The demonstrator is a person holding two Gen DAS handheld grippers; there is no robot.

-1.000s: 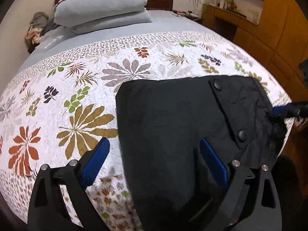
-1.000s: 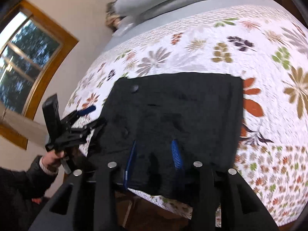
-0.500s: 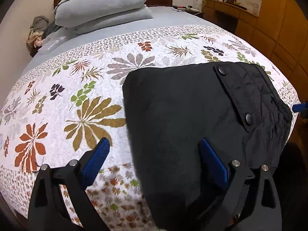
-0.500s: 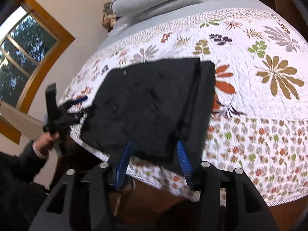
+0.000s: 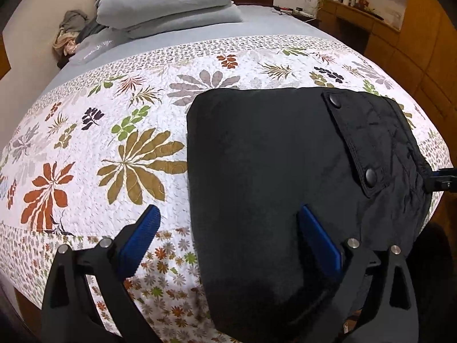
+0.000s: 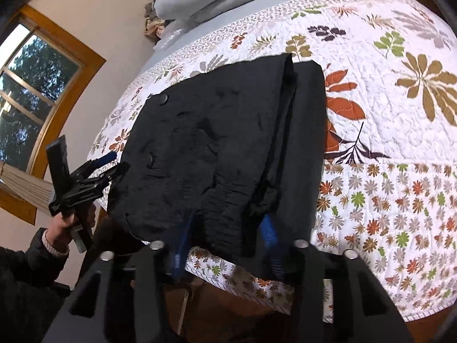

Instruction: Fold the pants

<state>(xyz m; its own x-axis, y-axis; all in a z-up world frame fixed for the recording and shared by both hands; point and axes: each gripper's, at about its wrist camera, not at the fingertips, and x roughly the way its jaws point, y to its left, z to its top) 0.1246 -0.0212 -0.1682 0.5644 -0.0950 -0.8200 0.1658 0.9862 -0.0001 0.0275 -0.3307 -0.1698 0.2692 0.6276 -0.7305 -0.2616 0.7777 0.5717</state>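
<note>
Black folded pants lie on a floral quilt at the bed's near edge, a snap-button pocket flap facing up. My left gripper is open wide; the pants' left edge lies between its blue fingers untouched. From the right wrist view, a hand holds that left gripper beside the pants. My right gripper hangs low over the hem that droops past the bed edge. Its jaws are closing, with wrinkled cloth bunched between them.
Grey pillows are stacked at the head of the bed, with crumpled clothes beside them. Wooden cabinets line the right wall. A wood-framed window is at the left. A dark sleeve reaches in below it.
My right gripper has sunk toward the pants' near hem, spreading and then narrowing, and the cloth there is now bunched. The left gripper stays open and has hardly moved.
</note>
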